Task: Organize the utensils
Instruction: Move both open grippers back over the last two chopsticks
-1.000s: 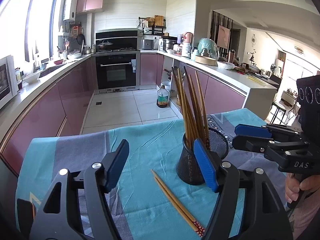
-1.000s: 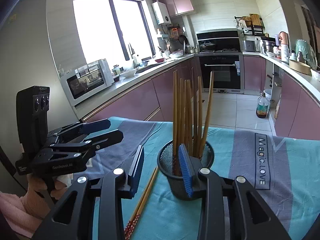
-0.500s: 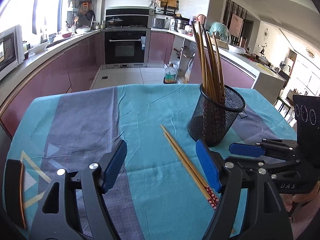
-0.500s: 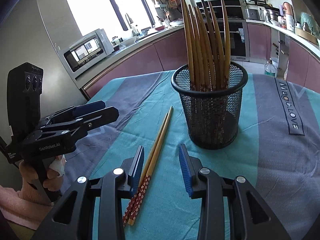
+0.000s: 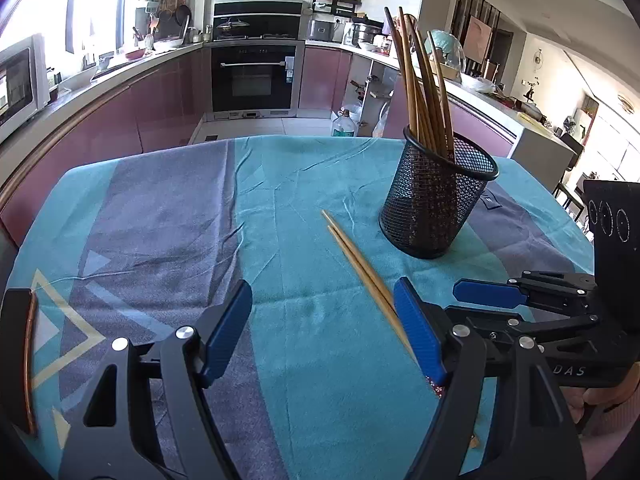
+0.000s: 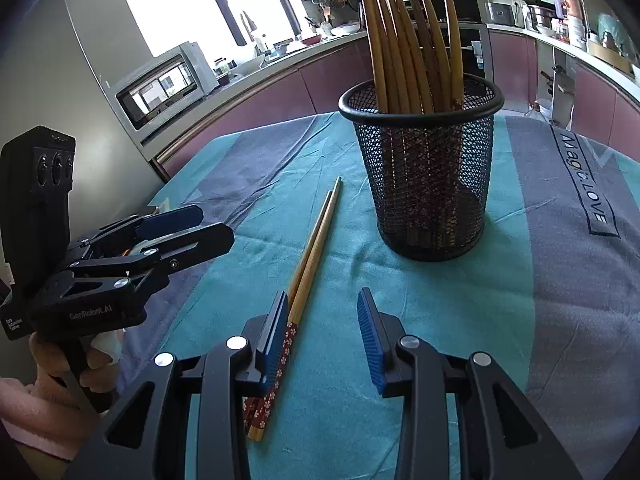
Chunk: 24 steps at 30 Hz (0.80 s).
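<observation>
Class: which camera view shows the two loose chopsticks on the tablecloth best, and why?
The right wrist view: the loose chopsticks show nearly whole, from plain tips to patterned ends, beside that gripper's left finger. In the left wrist view the chopsticks show only the tips and middle; a gripper finger hides the rest.

Matt wooden chopsticks [image 6: 316,240], black wire-mesh holder [image 6: 424,184], creased teal cloth [image 5: 304,184].

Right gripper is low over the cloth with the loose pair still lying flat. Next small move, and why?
Probably shift the right gripper slightly left, then close. The two loose wooden chopsticks with red patterned ends lie flat on the teal and grey tablecloth under its left finger, not between the open jaws. The black mesh holder already stands full of chopsticks.
</observation>
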Motion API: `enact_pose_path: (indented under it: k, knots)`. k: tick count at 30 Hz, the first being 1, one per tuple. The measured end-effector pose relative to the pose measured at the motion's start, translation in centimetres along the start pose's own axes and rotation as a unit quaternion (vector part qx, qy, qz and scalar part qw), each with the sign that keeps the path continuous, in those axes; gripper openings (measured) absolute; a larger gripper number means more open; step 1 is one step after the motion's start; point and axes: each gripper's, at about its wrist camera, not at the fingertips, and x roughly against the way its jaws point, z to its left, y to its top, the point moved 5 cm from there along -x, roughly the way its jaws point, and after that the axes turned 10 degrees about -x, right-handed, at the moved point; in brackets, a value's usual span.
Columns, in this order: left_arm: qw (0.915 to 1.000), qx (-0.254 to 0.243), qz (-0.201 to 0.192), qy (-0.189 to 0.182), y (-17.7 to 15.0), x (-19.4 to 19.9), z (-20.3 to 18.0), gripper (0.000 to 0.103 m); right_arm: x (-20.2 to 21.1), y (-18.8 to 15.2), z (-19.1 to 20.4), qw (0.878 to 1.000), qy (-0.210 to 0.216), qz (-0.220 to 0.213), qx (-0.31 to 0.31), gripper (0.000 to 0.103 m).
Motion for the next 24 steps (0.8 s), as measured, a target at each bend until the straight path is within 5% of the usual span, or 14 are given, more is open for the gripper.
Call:
enact_pose_path:
  k: [24]
  knots:
    - [0.9997, 0.01, 0.023, -0.004, -1.4, -1.1, 0.3, 0.073, -1.7, -1.3, 1.3, 0.999, -0.025, 0.022, 0.025, 0.023]
